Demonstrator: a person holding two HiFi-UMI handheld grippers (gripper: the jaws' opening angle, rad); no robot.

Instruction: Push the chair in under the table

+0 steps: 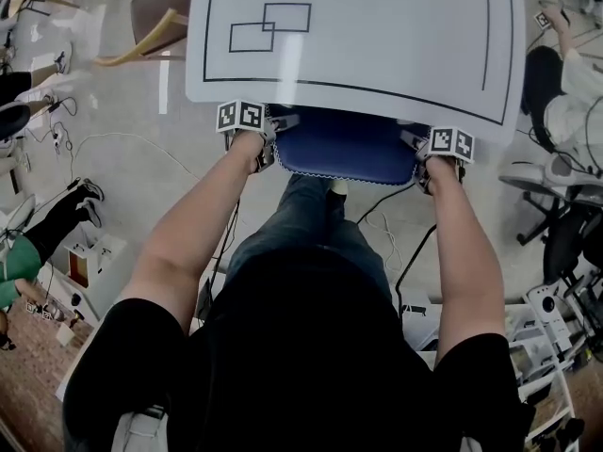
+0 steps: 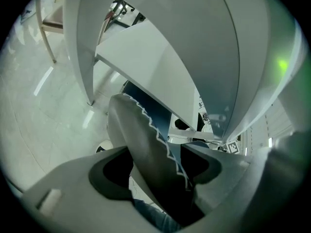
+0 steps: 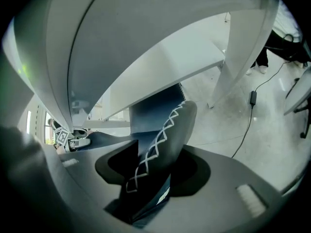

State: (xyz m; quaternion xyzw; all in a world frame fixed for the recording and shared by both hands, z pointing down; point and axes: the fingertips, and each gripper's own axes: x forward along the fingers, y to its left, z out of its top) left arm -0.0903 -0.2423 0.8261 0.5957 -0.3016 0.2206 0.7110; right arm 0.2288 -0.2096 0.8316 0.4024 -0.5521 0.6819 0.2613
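One blue chair (image 1: 344, 149), one white table (image 1: 377, 36), two tools. Chair sits tucked under the table, only its backrest showing at the near edge. The left tool (image 2: 156, 169) gapes wide round the backrest's left edge, unclamped. The right tool (image 3: 154, 171) pinches the right edge. One brown chair (image 1: 155, 12) beyond the table, cables (image 1: 396, 243) on the floor.

1 blue chair (image 1: 344, 149), 1 white table (image 1: 377, 36), 1 brown chair (image 1: 155, 12), 2 grippers, left gripper (image 1: 271, 144) and right gripper (image 1: 420, 154)
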